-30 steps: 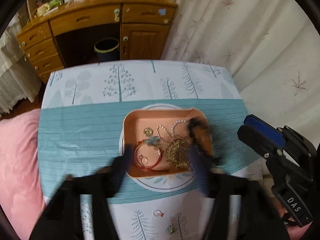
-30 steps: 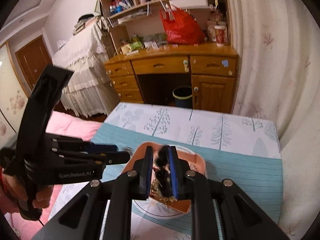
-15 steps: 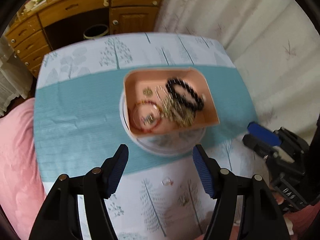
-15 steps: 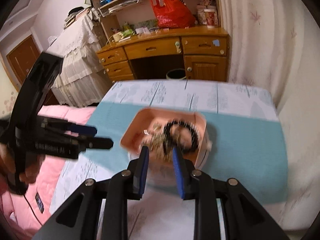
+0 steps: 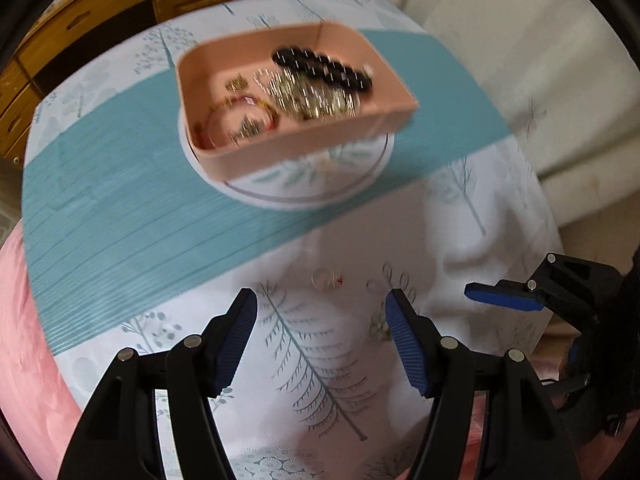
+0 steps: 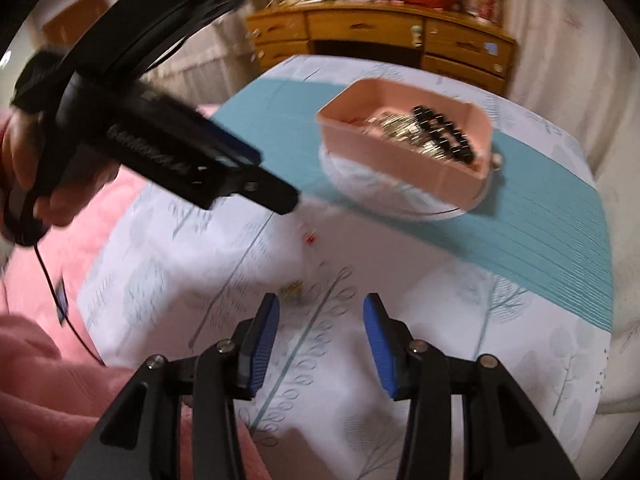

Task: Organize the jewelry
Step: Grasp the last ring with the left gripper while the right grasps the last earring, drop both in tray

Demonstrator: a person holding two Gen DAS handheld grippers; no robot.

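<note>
Left gripper: fingers wide apart, nothing between them, above the white part of the cloth near the table's front edge.
Right gripper: also spread wide and holding nothing, over the leaf print of the cloth.
Ring: small, with a red spot, lying on the cloth just beyond the left fingertips; blurred.
Gold piece: small, on the cloth just beside the right gripper's left finger; I cannot tell what kind it is.
Tray: pink, farther back on the teal band, sitting on a round white plate.
Black beads: a bracelet inside the tray, at its far right side.
Gold chains: a heap in the tray's middle, touching the beads.
Bangle: red and gold, in the tray's near left part.
Desk: wooden, with drawers, behind the table.
</note>
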